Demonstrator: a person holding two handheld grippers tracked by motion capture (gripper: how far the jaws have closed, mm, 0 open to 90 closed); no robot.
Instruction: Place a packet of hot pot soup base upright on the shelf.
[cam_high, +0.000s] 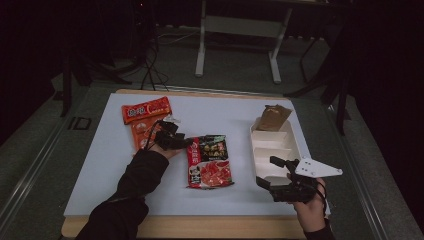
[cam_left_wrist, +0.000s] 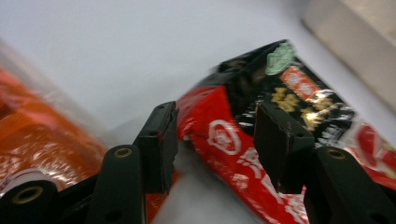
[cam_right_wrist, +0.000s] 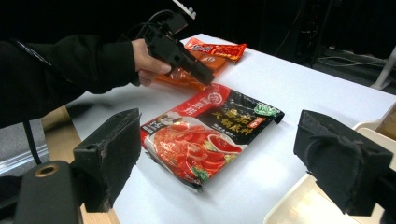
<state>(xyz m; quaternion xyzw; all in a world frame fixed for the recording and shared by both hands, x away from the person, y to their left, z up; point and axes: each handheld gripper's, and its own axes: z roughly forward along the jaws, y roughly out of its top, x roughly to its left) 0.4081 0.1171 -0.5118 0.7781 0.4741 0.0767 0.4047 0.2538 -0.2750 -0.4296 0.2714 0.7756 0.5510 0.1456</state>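
Dim room, white tabletop (cam_high: 100, 165). At its centre lies the red-and-black sauce packet (cam_high: 209, 161), flat; the left gripper (cam_high: 186, 143), at the packet's ten o'clock corner, straddles that edge with jaws apart, likely to pinch it. The right gripper (cam_high: 267, 175) waits open beside the white divided tray (cam_high: 295, 145) at three o'clock.

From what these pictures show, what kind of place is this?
Probably a staged recording room or lab, not a kitchen. A white table stands alone on grey floor with dark surroundings, cables trail behind it, and a bare desk frame stands at the back. Only food packets and a white tray are laid out.
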